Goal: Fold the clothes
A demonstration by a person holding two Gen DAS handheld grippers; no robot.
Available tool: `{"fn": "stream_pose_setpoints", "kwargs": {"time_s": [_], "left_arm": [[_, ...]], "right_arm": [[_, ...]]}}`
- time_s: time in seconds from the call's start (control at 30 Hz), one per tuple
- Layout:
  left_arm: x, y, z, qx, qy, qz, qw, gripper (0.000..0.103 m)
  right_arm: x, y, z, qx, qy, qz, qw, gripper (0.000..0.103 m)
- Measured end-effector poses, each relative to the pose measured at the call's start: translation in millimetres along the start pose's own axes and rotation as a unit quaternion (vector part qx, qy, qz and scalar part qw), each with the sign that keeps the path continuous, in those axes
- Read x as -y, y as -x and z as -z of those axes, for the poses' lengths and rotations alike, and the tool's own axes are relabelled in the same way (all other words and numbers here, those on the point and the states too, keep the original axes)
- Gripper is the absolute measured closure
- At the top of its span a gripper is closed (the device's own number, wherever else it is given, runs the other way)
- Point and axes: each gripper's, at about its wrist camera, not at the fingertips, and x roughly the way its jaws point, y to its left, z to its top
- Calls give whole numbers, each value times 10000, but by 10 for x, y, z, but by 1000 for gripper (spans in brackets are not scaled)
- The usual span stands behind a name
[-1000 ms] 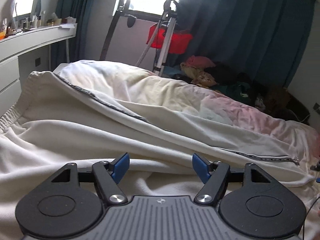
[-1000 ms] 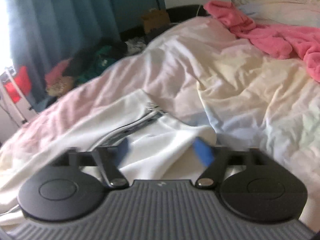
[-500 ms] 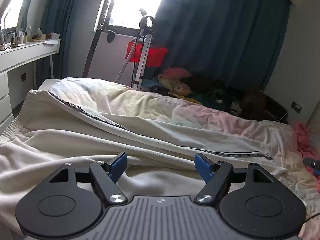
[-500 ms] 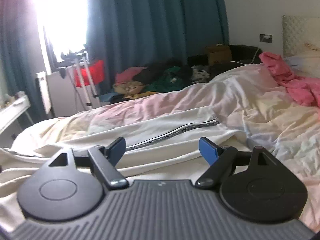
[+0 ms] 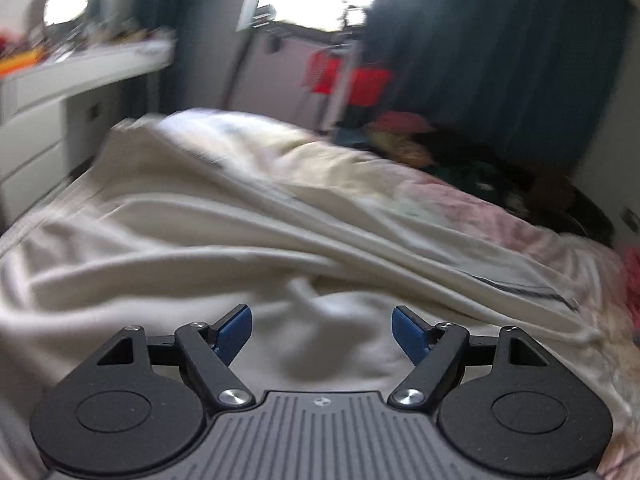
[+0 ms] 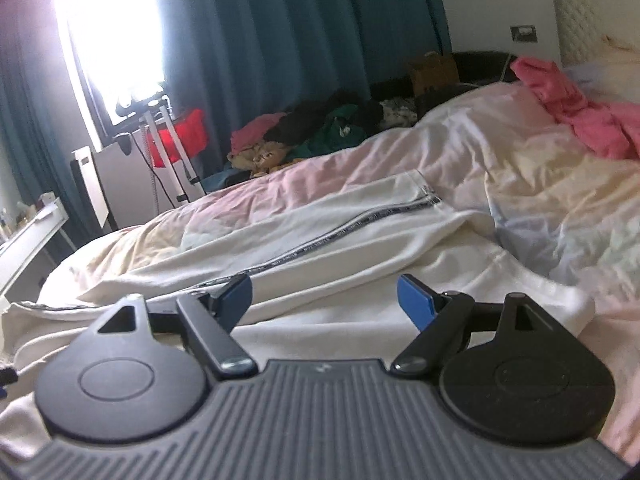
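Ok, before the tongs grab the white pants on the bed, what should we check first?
1. Left tongs open: ok.
2. Right tongs open: ok.
3. Both tongs empty: ok.
4. White pants lying flat: not ok, long wrinkles run across them.
5. Striped side seam showing, to line up the fold: ok.
6. Pink blanket away from the pants: ok.

- The left gripper (image 5: 322,326) has its blue-padded fingers (image 5: 236,326) spread wide apart, nothing between them; the view is blurred, so it seems level.
- The right gripper (image 6: 324,300) likewise gapes, fingers (image 6: 416,300) parted and empty, tilted slightly.
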Motion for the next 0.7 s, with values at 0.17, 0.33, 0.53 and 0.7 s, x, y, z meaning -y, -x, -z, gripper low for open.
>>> {"fn": "stream_pose_setpoints", "kwargs": {"time_s": [0.17, 0.33, 0.53, 0.7], "left_arm": [[-753, 96, -129, -300, 1494, -632, 9863, 25], [-1547, 293, -232, -395, 2789, -1309, 9505, 26], [-2129, 284, -261, -535, 3519, -1738, 9182, 28], [-2369, 115, -152, -540, 4205, -1064, 8994, 30]], "right_arm": [[59, 78, -39, 187, -80, 14, 9998, 22], [143, 166, -75, 389, -145, 35, 9991, 22], [581, 248, -238, 541, -608, 198, 9965, 22], [1146, 324, -185, 483, -1450, 574, 9866, 20]]}}
